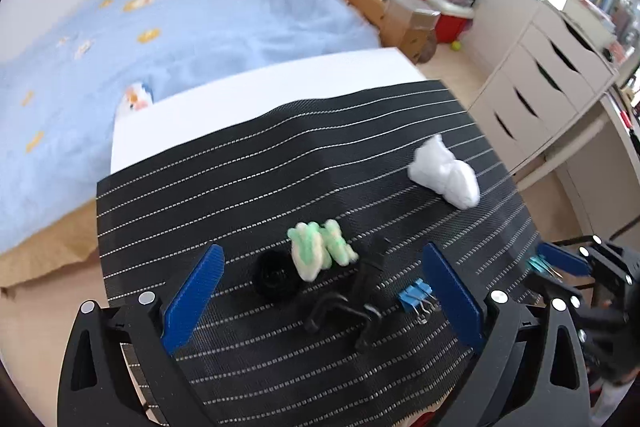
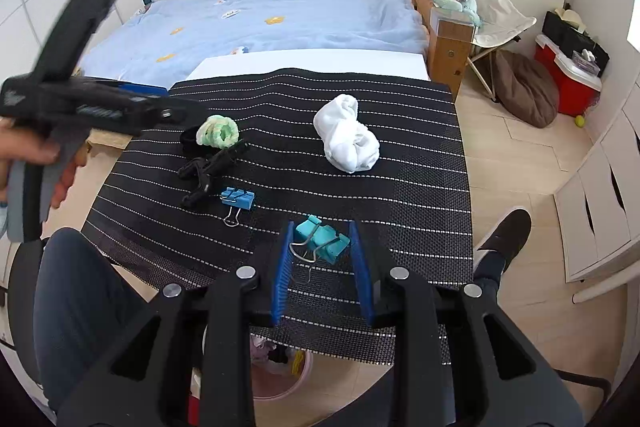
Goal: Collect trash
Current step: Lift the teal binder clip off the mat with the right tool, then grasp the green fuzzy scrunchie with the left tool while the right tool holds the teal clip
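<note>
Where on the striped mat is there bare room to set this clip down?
The far strip between the white cloth wad and the mat's back edge is bare, as is the right side beyond the wad. The left is crowded: green fuzzy item, black clamp, blue binder clip. The right gripper holds the teal binder clip.

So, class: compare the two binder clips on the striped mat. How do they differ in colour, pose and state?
The teal binder clip is greenish-blue, while the blue binder clip is plain mid-blue. The teal one is pinched between the right tongs; the blue one lies free on the striped mat, beside a black clamp. The teal one looks larger, though it is nearer the camera. Both have silver wire handles.
</note>
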### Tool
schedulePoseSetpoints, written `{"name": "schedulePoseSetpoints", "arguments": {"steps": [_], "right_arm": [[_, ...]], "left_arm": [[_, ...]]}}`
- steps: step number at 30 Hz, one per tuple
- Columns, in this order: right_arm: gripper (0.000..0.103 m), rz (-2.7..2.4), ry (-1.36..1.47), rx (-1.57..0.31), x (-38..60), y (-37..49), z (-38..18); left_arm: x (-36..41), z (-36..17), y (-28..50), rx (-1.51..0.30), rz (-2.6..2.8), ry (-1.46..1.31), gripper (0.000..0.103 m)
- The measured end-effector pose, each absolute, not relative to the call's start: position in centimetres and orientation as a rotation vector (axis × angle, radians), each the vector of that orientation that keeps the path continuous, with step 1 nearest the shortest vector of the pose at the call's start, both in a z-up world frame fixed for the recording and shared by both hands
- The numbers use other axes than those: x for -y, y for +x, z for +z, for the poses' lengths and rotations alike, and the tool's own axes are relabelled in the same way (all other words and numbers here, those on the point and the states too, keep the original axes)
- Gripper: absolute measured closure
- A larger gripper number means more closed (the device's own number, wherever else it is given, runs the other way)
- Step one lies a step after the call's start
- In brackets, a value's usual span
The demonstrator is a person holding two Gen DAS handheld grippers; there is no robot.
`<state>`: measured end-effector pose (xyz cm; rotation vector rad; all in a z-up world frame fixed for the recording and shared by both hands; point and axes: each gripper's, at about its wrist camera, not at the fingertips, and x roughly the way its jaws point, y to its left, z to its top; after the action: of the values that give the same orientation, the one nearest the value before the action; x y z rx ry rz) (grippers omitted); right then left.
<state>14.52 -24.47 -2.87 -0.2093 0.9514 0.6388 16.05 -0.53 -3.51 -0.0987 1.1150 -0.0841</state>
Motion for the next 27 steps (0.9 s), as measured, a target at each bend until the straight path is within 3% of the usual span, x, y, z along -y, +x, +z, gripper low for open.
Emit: {"name": "schedulePoseSetpoints", "arguments": {"steps": [2, 4, 8, 10, 14, 19, 22, 27], "right_arm": [[0.075, 0.637, -0.209, -0.953, 24.5, 14.6, -2.9], [0.075, 0.635, -0.208, -0.954, 24.7, 14.6, -2.9], [0.075, 0.636, -0.205, -0.956, 24.8, 14.6, -2.9], [0.075, 0.638, -0.203, -0.957, 24.8, 14.6, -2.9], [0.075, 0.639, -0.198, -0.958, 24.9, 14.6, -3.0], [0.075, 0.639, -0.195, -0.957, 25.0, 14.6, -3.0], [0.075, 0.638, -0.194, -0.956, 25.1, 14.6, -2.9], [0.075, 0.641, -0.196, -0.950, 25.1, 14.6, -2.7]], "left_arm": [[0.5, -3.9, 16.7, -1.134, -0.080, -0.103, 0.012], [0.7, -4.3, 17.1, -1.160, -0.086, -0.114, 0.025], [0.9, -4.9, 17.6, -1.185, -0.082, -0.114, 0.035], [1.1, -5.2, 17.8, -1.196, -0.083, -0.115, 0.046], [1.4, -5.7, 18.0, -1.209, -0.078, -0.108, 0.051], [1.8, -6.0, 18.2, -1.210, -0.058, -0.081, 0.082], [1.8, -6.0, 18.2, -1.201, -0.054, -0.071, 0.089], [1.9, -5.4, 17.9, -1.164, -0.050, -0.056, 0.091]]}}
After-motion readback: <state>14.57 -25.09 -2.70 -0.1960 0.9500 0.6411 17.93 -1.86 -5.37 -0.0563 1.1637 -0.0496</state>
